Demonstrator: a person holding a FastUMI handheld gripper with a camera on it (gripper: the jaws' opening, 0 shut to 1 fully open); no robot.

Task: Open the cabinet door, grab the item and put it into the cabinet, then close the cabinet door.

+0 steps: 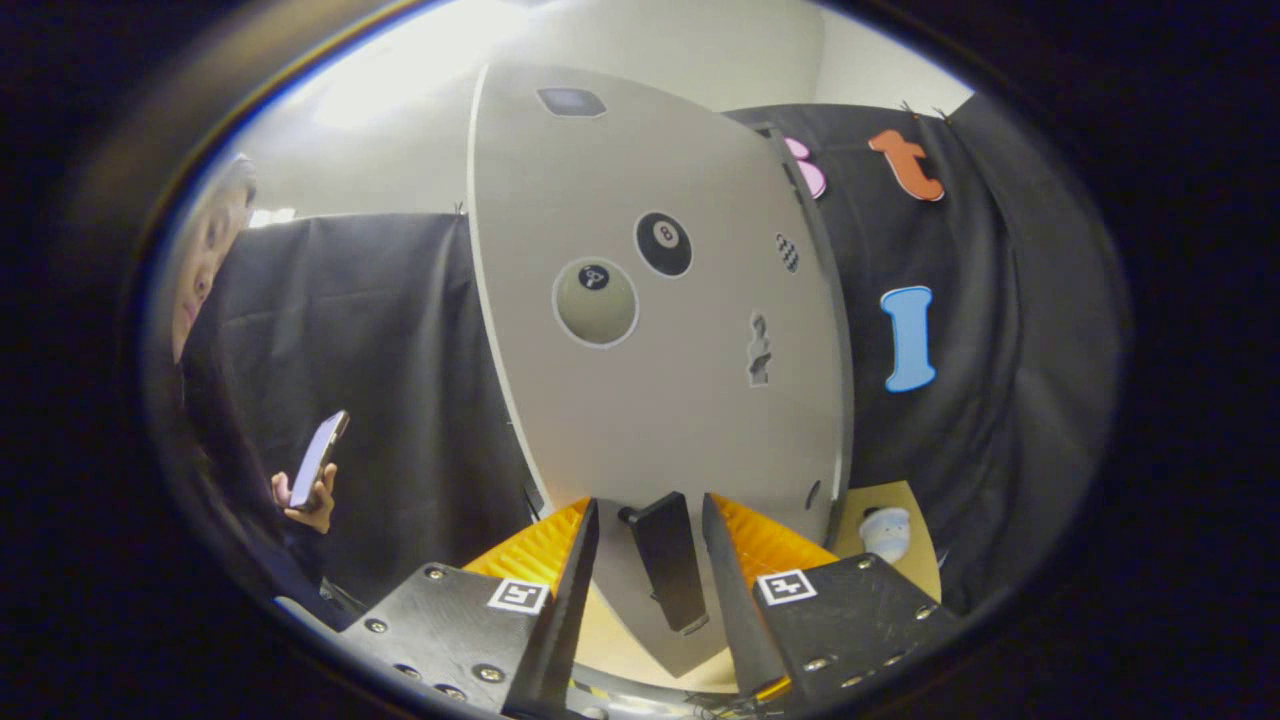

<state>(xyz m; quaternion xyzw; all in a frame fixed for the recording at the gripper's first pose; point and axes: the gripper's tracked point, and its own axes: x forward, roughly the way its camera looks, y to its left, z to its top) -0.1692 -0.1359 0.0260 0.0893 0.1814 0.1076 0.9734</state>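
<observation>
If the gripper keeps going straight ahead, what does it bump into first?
Probably the black handle on the cabinet door. It sits between the open gripper's fingers, though how close is hard to judge.

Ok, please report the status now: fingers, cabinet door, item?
Fingers open, straddling the black door handle, not pressing. Cabinet door looks closed. Small pale item on the table beside the cabinet, untouched.

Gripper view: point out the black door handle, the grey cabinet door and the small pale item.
Black door handle (668, 560), gripper view, mid-bar.
Grey cabinet door (690, 420), gripper view, bare panel.
Small pale item (886, 532), gripper view, its body.
</observation>
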